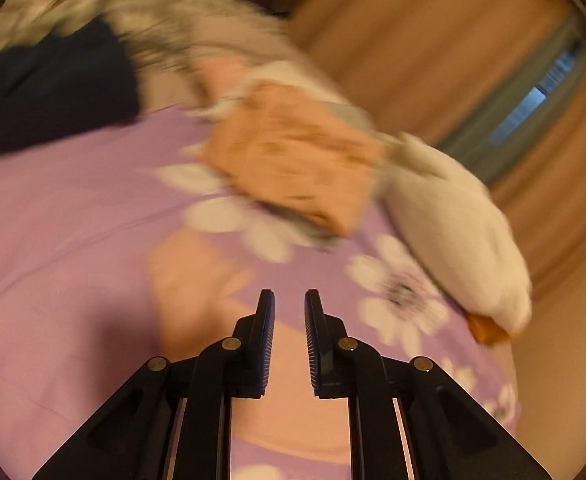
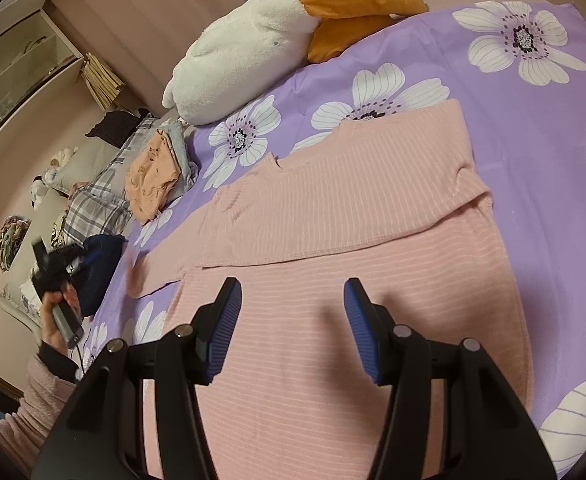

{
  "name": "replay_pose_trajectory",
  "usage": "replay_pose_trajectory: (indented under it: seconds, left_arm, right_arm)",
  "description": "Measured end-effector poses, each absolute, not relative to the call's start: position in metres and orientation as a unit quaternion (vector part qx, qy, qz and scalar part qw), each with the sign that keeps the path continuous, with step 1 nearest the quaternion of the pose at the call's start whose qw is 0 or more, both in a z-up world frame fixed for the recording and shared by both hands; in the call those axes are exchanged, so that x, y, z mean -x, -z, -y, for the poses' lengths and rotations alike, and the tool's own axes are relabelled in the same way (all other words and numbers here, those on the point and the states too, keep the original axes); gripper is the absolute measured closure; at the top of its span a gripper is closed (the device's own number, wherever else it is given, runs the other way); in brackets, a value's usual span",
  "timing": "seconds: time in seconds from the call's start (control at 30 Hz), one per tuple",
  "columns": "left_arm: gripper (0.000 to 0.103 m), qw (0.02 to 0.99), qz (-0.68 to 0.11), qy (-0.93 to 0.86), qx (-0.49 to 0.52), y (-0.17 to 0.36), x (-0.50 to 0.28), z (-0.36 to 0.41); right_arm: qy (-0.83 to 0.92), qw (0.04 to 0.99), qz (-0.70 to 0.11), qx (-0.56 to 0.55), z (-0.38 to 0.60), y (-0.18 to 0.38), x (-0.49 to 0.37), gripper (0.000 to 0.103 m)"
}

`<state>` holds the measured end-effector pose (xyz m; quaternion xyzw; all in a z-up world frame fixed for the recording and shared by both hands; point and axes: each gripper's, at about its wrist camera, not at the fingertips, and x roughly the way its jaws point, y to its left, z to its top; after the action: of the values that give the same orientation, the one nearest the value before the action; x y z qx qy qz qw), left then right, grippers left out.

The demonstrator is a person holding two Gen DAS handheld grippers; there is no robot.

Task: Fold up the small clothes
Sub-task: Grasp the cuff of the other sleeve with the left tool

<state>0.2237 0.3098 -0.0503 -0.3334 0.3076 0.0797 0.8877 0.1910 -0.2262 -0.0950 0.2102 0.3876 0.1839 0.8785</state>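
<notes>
A pink ribbed shirt [image 2: 333, 232] lies flat on the purple flowered sheet [image 2: 533, 128], one side folded over its middle. My right gripper [image 2: 291, 292] is open and empty just above the shirt's lower part. My left gripper [image 1: 289, 308] is open with a narrow gap, empty, above a blurred pink part of the shirt [image 1: 189, 280]. The left gripper also shows in the right wrist view [image 2: 53, 268], held in a hand at the shirt's left sleeve end. The left wrist view is motion-blurred.
A folded peach garment [image 2: 153, 176] [image 1: 293, 160] tops a small pile near plaid fabric [image 2: 93, 196]. A white plush goose [image 2: 245, 56] [image 1: 453, 220] lies along the bed's far side. A dark navy garment [image 2: 101, 268] [image 1: 49, 88] lies at the left edge.
</notes>
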Motion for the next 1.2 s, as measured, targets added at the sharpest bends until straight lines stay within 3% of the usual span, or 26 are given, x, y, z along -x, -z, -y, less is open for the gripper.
replay_pose_trajectory:
  seconds: [0.27,0.3,0.37,0.4,0.43,0.67,1.2]
  left_arm:
    - [0.093,0.890,-0.345,0.006,0.297,0.031,-0.258,-0.229]
    - [0.090,0.891,-0.347,-0.009,0.293,0.034,-0.254,-0.233]
    - [0.074,0.886,-0.355,-0.039,0.296,0.044,-0.249,-0.247]
    - [0.059,0.882,-0.360,-0.054,0.300,0.050,-0.246,-0.255]
    - [0.053,0.877,-0.362,-0.076,0.306,0.058,-0.241,-0.269]
    - [0.053,0.837,-0.392,-0.184,0.334,0.112,-0.218,-0.350]
    - [0.052,0.826,-0.478,-0.263,0.141,0.149,-0.291,-0.313]
  right_arm:
    - [-0.193,0.868,-0.393,-0.233,0.240,0.102,-0.182,0.046]
    - [-0.195,0.868,-0.394,-0.232,0.240,0.103,-0.180,0.044]
    - [-0.195,0.870,-0.395,-0.222,0.240,0.104,-0.177,0.042]
    - [-0.195,0.871,-0.395,-0.219,0.240,0.105,-0.177,0.041]
    - [-0.195,0.870,-0.396,-0.220,0.241,0.106,-0.177,0.041]
    - [-0.199,0.860,-0.410,-0.229,0.232,0.119,-0.183,0.040]
    - [-0.191,0.851,-0.430,-0.233,0.235,0.136,-0.189,0.039]
